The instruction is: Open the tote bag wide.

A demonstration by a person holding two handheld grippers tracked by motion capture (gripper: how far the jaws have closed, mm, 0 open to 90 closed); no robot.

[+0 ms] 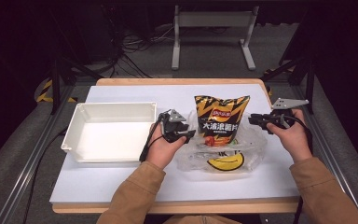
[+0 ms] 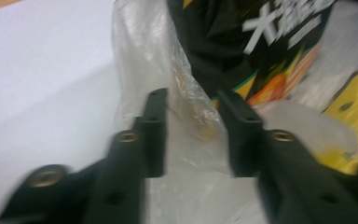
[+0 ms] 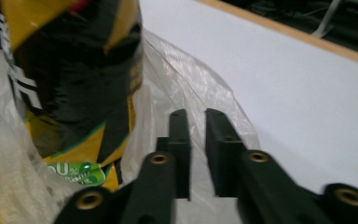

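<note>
High view: chip bag (image 1: 221, 119) stands upright in the clear plastic bag (image 1: 249, 140) at desk (image 1: 121, 182) centre. Left hand-held gripper (image 1: 189, 134), at its 9 o'clock, straddles plastic, jaws apart. Right hand-held gripper (image 1: 253, 120), at 3 o'clock, is nearly closed on the plastic edge.

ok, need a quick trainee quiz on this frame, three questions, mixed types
1. True or false: the chip bag lies inside the white tray.
2. What is between the jaws of the left gripper? A: film of the clear plastic bag. B: the tray's rim. C: a cable.
3. Which gripper is nearer the tray?

Key:
1. False. The chip bag stands upright in the plastic bag, on the table beside the tray.
2. A.
3. The left gripper.
</note>
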